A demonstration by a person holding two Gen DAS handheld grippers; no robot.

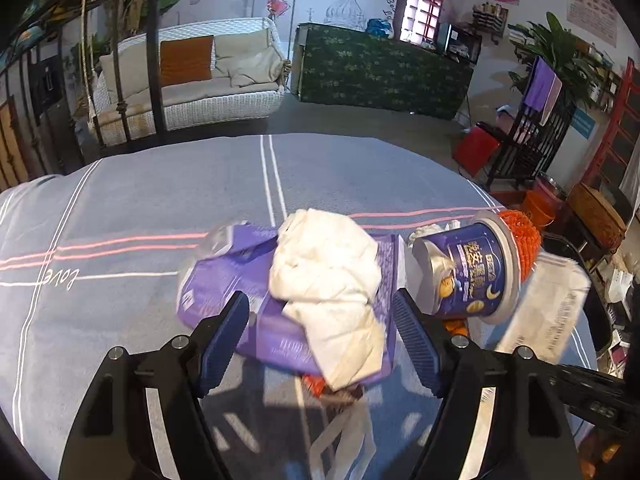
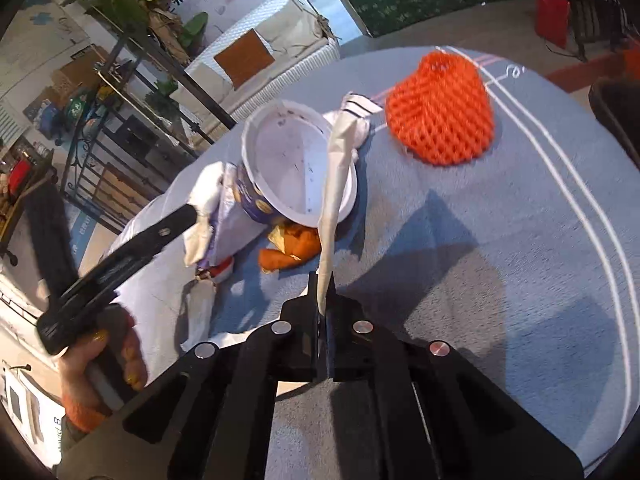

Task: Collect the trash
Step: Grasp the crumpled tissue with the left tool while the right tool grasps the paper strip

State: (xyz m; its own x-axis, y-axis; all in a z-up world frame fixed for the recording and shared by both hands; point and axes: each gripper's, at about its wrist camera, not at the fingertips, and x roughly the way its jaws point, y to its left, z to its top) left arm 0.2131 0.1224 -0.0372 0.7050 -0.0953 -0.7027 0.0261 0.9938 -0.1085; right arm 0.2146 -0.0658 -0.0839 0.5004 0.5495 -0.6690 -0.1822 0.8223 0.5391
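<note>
On the blue-grey tablecloth (image 1: pixel 140 208) lies a purple plastic wrapper (image 1: pixel 224 280) with a crumpled white tissue (image 1: pixel 324 264) on top. My left gripper (image 1: pixel 320 300) is open, its pads on either side of that pile. A blue yogurt cup (image 1: pixel 468 272) lies on its side to the right, in front of an orange foam net (image 1: pixel 520 240). My right gripper (image 2: pixel 322 280) is shut on a thin white paper packet (image 2: pixel 332 200) that stands up in front of the cup (image 2: pixel 296 168). Orange peel (image 2: pixel 292 248) lies under the cup. The foam net (image 2: pixel 440 108) sits apart, farther back.
The round table's edge curves close behind the net. Beyond it are a white wicker swing sofa (image 1: pixel 192 80), a green-covered counter (image 1: pixel 380 68), a black metal chair (image 1: pixel 528 136) and a red bag (image 1: pixel 476 148). A hand (image 2: pixel 100 360) holds the left gripper's handle.
</note>
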